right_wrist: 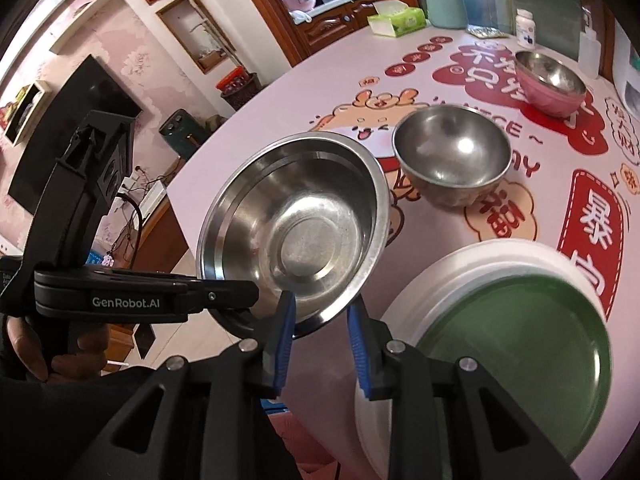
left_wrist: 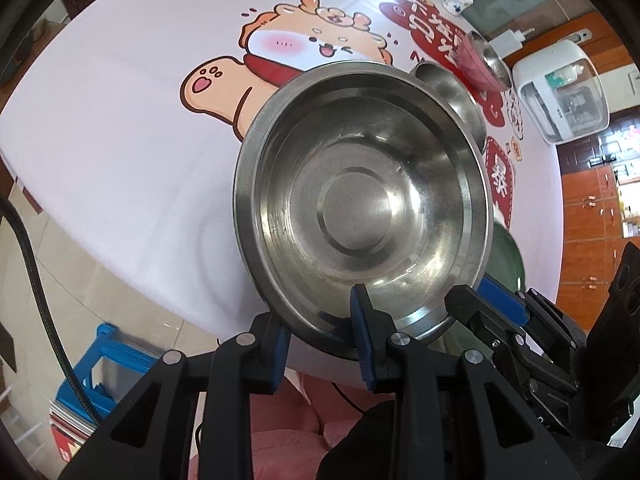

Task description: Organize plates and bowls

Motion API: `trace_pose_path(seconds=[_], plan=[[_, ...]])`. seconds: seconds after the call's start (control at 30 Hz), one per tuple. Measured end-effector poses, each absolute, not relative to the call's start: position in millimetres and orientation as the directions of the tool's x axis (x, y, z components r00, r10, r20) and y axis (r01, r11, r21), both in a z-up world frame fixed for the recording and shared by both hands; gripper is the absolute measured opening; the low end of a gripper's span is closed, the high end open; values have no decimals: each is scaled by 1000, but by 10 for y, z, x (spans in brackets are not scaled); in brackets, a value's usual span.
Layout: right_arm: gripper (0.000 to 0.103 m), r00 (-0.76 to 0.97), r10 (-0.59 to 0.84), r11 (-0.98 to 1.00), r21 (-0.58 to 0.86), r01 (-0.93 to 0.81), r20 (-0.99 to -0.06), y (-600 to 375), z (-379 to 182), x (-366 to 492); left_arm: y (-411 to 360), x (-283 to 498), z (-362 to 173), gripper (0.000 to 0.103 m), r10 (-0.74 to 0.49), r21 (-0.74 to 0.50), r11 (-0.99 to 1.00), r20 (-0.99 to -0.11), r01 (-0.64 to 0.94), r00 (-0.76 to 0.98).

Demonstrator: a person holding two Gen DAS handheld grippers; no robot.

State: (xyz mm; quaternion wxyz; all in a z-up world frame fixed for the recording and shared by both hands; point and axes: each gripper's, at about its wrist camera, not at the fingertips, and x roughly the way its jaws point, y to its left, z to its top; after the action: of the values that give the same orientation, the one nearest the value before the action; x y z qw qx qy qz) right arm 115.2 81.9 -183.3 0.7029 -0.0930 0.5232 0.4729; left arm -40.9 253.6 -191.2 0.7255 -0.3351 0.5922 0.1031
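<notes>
The wide steel bowl (left_wrist: 356, 200) fills most of the left view and hides a good part of the table (left_wrist: 120, 140) behind it. Only a sliver of the green plate (left_wrist: 510, 256) shows past its right rim there, and the underside of the bowl is out of sight in both views. My left gripper (left_wrist: 320, 336) points steeply down, and its fingers are closed on the near rim, one outside the wall and one inside, holding the bowl tilted and clear of the table near its edge. My right gripper (right_wrist: 320, 340) also angles down. Its fingers stand narrowly apart with the rim passing between them, and I cannot see either pad pressing on the metal. In the right view my left hand (right_wrist: 60, 352) wraps the handle, partly cut off by the frame. The green plate sits on a white plate (right_wrist: 480, 256) at the near right of the table, its lower edge hidden behind my finger. Beyond stand a smaller steel bowl (right_wrist: 452, 152) and, further back, a pink bowl (right_wrist: 552, 96), well apart.
</notes>
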Motion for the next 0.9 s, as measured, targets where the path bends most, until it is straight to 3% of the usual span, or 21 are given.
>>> trace_pose_path(seconds=[0.9], plan=[[32,89,434,720,286,-633,-897,1154,-2088,1068,2864,4,-2320,29,-307,-331,855,-943,-400,124]])
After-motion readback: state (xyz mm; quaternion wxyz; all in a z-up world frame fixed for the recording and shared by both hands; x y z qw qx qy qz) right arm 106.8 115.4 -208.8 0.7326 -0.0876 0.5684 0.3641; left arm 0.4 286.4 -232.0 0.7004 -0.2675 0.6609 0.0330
